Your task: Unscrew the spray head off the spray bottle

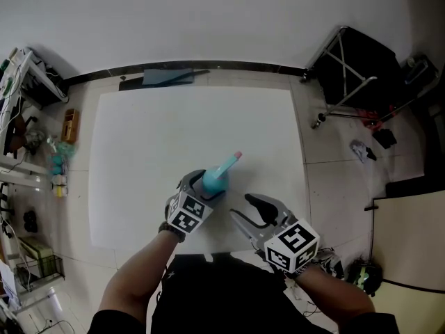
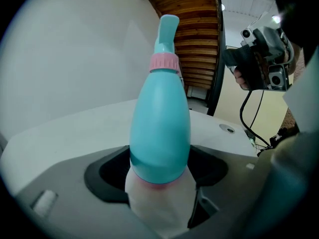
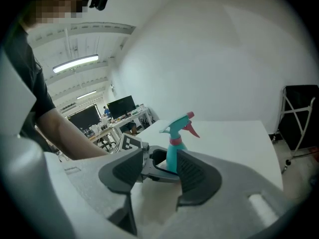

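1. Nearest, low in the head view, sits the right claw (image 1: 240,206), its jaws standing apart with nothing between them. The bottle shows beyond them, not inside.
2. Just ahead, the left claw (image 2: 159,171) is clamped on the lower body of the spray bottle (image 1: 214,178) and holds it tilted over the white surface (image 1: 153,138), with the neck pointing away from the person. Whether its base touches the surface I cannot tell.
3. The step in hand, as I judge it, is getting the free right claw onto the top. Aim for the pink collar (image 2: 164,62) just under the spray head (image 3: 180,123), since the thin trigger would likely flex or slip.
4. Bring the jaws in square to the bottle's long axis so they straddle the neck evenly. A skewed bite will probably ride off once turning begins.
5. Close firmly before any twist, then roll the wrist about the bottle's axis while the left claw holds the body against the turn.
6. The smooth rounded body may spin in the left claw, and if it does, that grip needs to tighten first.
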The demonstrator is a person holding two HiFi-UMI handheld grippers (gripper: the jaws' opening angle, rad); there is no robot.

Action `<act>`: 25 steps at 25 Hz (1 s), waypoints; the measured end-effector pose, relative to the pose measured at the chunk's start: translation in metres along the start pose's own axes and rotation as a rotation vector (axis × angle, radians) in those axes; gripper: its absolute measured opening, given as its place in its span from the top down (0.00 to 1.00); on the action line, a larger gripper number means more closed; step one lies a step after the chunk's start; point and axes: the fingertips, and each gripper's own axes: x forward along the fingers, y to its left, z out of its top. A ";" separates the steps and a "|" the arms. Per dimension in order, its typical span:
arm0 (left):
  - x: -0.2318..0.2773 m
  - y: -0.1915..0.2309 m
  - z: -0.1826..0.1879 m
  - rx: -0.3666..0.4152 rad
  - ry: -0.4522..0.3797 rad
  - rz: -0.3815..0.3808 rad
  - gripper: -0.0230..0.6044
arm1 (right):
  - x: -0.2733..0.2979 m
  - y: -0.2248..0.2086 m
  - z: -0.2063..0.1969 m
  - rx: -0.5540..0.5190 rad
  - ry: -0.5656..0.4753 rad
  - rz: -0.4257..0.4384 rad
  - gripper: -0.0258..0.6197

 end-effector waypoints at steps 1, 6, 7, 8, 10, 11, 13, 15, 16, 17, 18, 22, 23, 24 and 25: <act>0.000 0.000 -0.001 0.005 0.006 0.001 0.35 | 0.000 0.000 0.000 -0.002 -0.001 0.000 0.65; -0.001 -0.001 -0.005 0.014 0.030 -0.001 0.35 | 0.000 0.001 0.000 -0.014 -0.003 -0.001 0.65; -0.001 -0.001 -0.006 0.015 0.033 -0.002 0.35 | 0.000 0.002 0.000 -0.016 -0.003 -0.002 0.65; -0.001 -0.002 -0.007 0.015 0.035 -0.003 0.34 | 0.000 0.002 -0.001 -0.018 -0.002 -0.002 0.65; -0.001 -0.003 -0.007 0.015 0.038 -0.008 0.34 | 0.000 0.002 -0.002 -0.021 -0.001 -0.003 0.65; -0.001 -0.003 -0.007 0.016 0.040 -0.011 0.33 | 0.000 0.002 -0.003 -0.022 0.000 -0.003 0.65; -0.002 -0.004 -0.007 0.017 0.041 -0.013 0.33 | 0.000 0.002 -0.004 -0.023 0.000 -0.004 0.65; -0.003 -0.003 -0.007 0.018 0.042 -0.012 0.31 | 0.001 0.002 -0.004 -0.025 0.000 -0.003 0.65; -0.004 -0.002 -0.007 0.018 0.042 -0.010 0.30 | 0.002 0.003 -0.004 -0.026 -0.001 -0.003 0.65; -0.006 -0.002 -0.007 0.017 0.042 -0.009 0.29 | 0.002 0.003 -0.004 -0.028 -0.001 -0.004 0.65; -0.008 -0.002 -0.007 0.013 0.040 -0.009 0.29 | 0.002 0.003 -0.004 -0.029 -0.003 -0.004 0.65; -0.023 -0.004 0.000 0.006 0.009 -0.007 0.27 | 0.002 0.003 -0.002 -0.041 -0.016 -0.008 0.65; -0.029 -0.004 0.004 0.007 -0.002 -0.004 0.28 | 0.002 0.003 -0.001 -0.044 -0.020 -0.011 0.65; -0.035 -0.005 0.009 0.009 -0.011 -0.001 0.28 | 0.001 0.002 0.000 -0.047 -0.023 -0.016 0.65; -0.041 -0.006 0.013 0.010 -0.018 0.001 0.29 | 0.001 0.001 0.001 -0.049 -0.027 -0.021 0.65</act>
